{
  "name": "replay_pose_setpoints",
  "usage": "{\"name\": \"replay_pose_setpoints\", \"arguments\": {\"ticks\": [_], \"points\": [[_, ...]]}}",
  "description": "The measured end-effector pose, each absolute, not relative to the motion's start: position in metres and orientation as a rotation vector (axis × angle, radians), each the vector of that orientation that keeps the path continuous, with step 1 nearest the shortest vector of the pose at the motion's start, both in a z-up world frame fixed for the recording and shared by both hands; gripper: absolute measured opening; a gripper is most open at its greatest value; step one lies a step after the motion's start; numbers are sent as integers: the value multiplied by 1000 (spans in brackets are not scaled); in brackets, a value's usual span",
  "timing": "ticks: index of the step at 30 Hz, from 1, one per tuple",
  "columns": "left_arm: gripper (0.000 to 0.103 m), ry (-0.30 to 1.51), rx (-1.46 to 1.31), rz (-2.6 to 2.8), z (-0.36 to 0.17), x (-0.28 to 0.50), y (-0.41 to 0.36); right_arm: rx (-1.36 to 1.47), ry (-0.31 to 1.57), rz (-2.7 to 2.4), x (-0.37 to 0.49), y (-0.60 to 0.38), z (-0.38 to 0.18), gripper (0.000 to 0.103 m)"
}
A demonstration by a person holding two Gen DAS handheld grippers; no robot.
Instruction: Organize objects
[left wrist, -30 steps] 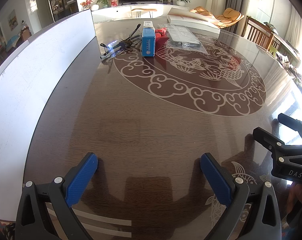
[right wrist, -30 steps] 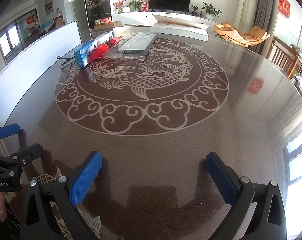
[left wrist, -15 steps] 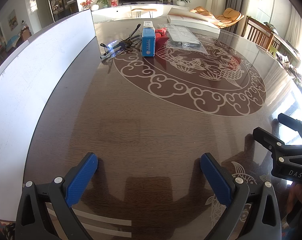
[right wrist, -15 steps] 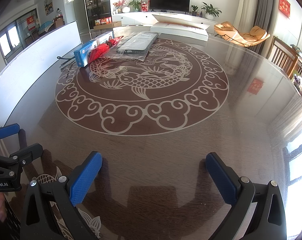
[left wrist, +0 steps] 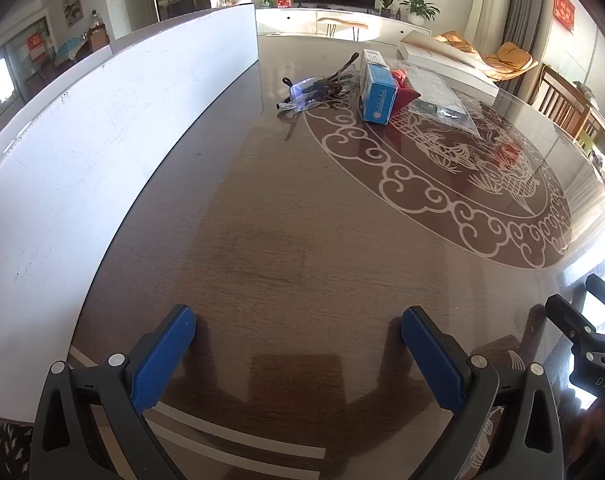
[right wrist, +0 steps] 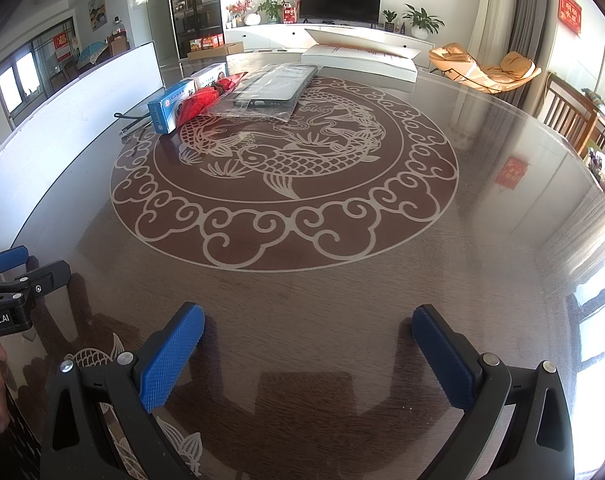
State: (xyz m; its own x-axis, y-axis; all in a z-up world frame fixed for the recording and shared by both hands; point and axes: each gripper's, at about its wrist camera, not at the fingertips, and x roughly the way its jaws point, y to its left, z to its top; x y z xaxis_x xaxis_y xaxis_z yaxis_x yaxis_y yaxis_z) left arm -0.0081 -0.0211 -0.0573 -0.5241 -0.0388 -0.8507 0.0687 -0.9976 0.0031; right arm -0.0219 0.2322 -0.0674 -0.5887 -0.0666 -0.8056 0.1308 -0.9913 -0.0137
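Objects: blue box (left wrist: 377,96), glasses (left wrist: 312,88), bagged case (right wrist: 276,88) — clustered far ahead of both grippers.
Left gripper (left wrist: 298,346): spread wide, nothing held.
Right gripper (right wrist: 308,344): spread wide — nothing held.

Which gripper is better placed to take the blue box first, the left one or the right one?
Probably left. The blue box lies on the table's left side, nearer the left gripper; the right gripper would reach across. Both are open and empty.
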Motion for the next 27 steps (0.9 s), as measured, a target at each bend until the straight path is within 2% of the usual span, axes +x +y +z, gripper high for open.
{"name": "replay_pose_setpoints", "arguments": {"ticks": [11, 14, 16, 21, 24, 26, 27], "points": [[103, 54, 1500, -2688, -57, -9, -21, 1366, 108, -2703, -22, 232, -67, 103], [102, 182, 1516, -2794, -49, -18, -23, 1366, 108, -2704, -22, 232, -67, 103], [97, 198, 1512, -2850, -40, -37, -20, 1366, 108, -2703, -22, 232, -68, 103], [92, 57, 1413, -2932, -14, -110, -1, 1366, 108, -2703, -22, 232, -68, 103], [82, 74, 1435, -2946, -10, -156, 10, 1366, 108, -2704, -22, 232, -68, 103], [80, 98, 1483, -2934, -17, -182, 17, 1366, 108, -2704, -22, 232, -68, 103], [71, 112, 1508, -2925, -22, -193, 20, 1366, 108, -2704, -22, 232, -68, 103]]}}
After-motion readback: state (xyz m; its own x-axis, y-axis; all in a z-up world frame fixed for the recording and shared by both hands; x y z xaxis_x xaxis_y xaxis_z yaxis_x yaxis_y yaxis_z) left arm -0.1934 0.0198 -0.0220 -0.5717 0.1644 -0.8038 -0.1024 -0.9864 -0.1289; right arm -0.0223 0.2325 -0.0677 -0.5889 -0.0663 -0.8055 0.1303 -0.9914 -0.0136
